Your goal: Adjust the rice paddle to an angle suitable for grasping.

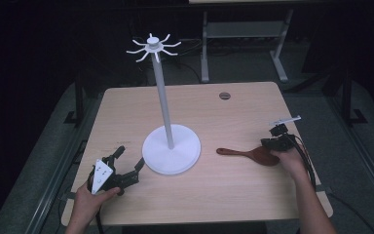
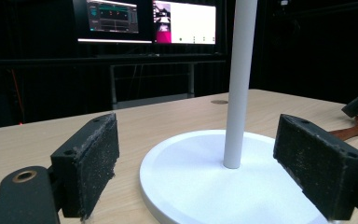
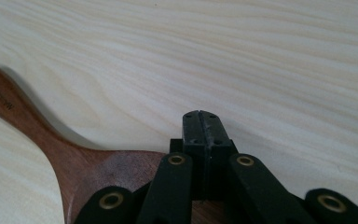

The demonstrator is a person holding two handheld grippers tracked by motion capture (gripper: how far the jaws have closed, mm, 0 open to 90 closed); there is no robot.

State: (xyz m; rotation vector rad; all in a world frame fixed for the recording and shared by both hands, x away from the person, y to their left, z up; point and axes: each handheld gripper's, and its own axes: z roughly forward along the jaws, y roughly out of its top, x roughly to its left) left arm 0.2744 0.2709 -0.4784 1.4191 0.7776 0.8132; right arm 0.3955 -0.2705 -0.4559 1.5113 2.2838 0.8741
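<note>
While your right gripper (image 3: pixel 200 122) sits clenched, empty, at lower center, the wooden spatula (image 3: pixel 74 163) lies just beside/under it, lower left.

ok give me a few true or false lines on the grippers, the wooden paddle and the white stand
1. The left gripper has its fingers spread open. True.
2. The right gripper has its fingers wide apart. False: they are pressed together, with nothing seen between them.
3. The wooden paddle hangs from a hook of the white stand. False: it lies flat on the table, right of the stand's base.
4. The stand's pole rises from a round base that sits on the table. True.
5. The left gripper is clamped around the pole. False: the pole stands beyond the open fingers, untouched.
</note>
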